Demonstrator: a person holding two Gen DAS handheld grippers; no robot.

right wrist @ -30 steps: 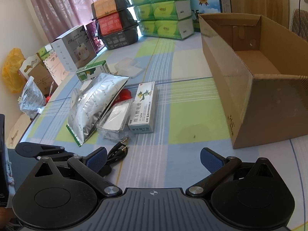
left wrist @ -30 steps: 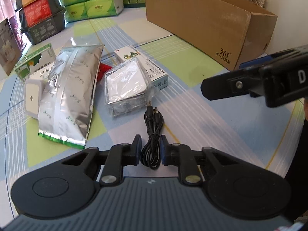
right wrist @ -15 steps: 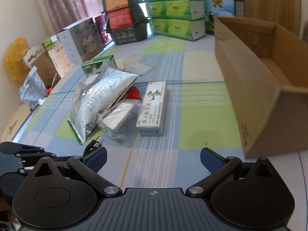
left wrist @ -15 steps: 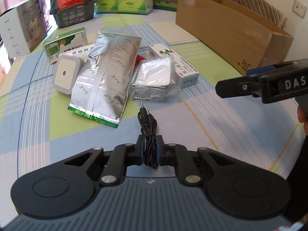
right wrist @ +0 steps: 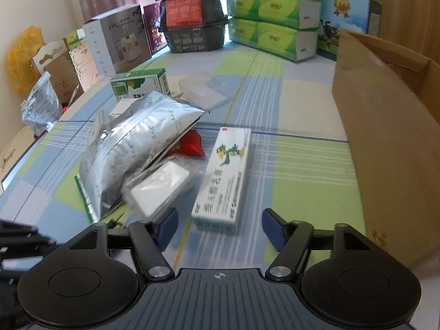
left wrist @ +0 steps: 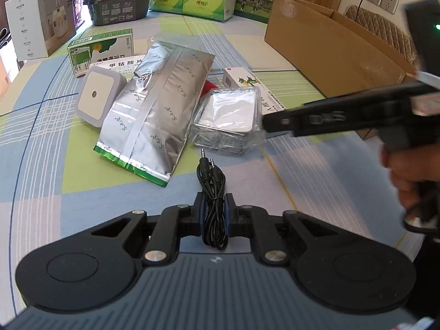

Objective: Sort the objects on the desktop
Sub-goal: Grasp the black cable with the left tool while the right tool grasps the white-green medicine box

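Audio cable pinched and coming up off the table

The coiled audio cable sits clamped between the closed jaws of the left gripper, where a second ago they only straddled it; plugs point toward the foil pouch. The right gripper, wide open and empty, has advanced on the white medicine box. Cardboard box waits far right.

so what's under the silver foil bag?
The silver foil bag leans over a red packet and the edge of a clear-wrapped white box, and overlaps a white medicine box at its far end. Whatever lies under its middle is hidden.
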